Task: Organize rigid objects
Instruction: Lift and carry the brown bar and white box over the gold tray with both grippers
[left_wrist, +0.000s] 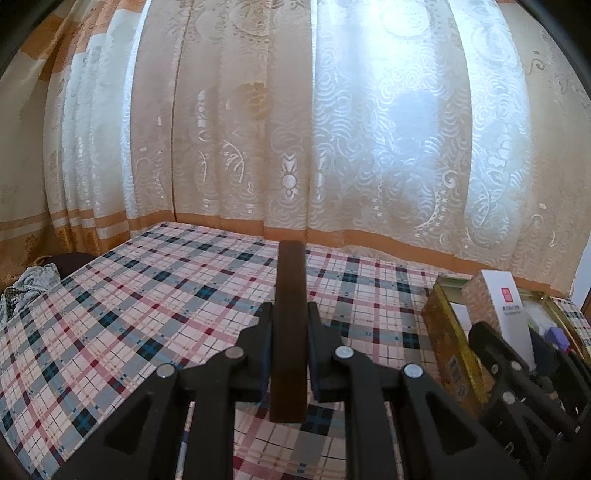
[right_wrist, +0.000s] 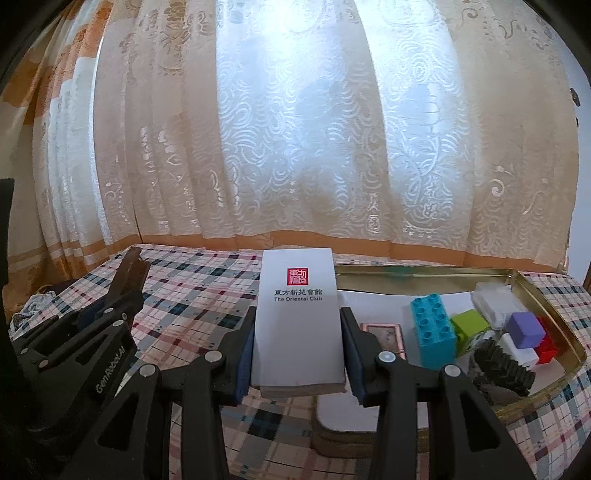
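Our left gripper (left_wrist: 290, 314) is clamped on a thin dark slab (left_wrist: 290, 295), held on edge above the plaid cloth (left_wrist: 147, 295); the slab sticks out past the fingertips toward twelve o'clock and its near end hangs below the pads. From the right wrist view we see that gripper at nine o'clock, the slab's tip (right_wrist: 131, 269) poking up and away from us.

Our right gripper (right_wrist: 299, 347) grips a white box (right_wrist: 299, 317) by its long sides, blue pads pressed against both. The box bears a red seal and the words "The Oriental Club". It is lifted above the cloth, just at the left rim of the gold tin (right_wrist: 554, 321), toward which we hold it.

In the left wrist view the tin (left_wrist: 443, 332) sits at three o'clock, with the white box (left_wrist: 506, 310) rising over its near wall.

Inside the tin, at two to three o'clock from the box, lie a blue brick (right_wrist: 432, 330), a green block (right_wrist: 471, 325), a purple block (right_wrist: 526, 328), a red brick (right_wrist: 546, 349), a white block (right_wrist: 519, 350), a clear case (right_wrist: 495, 301), and a black toothed wheel (right_wrist: 504, 367). A small pink-framed item (right_wrist: 382, 336) lies flat just right of the box.

A patterned curtain (right_wrist: 295, 129) hangs behind the table.
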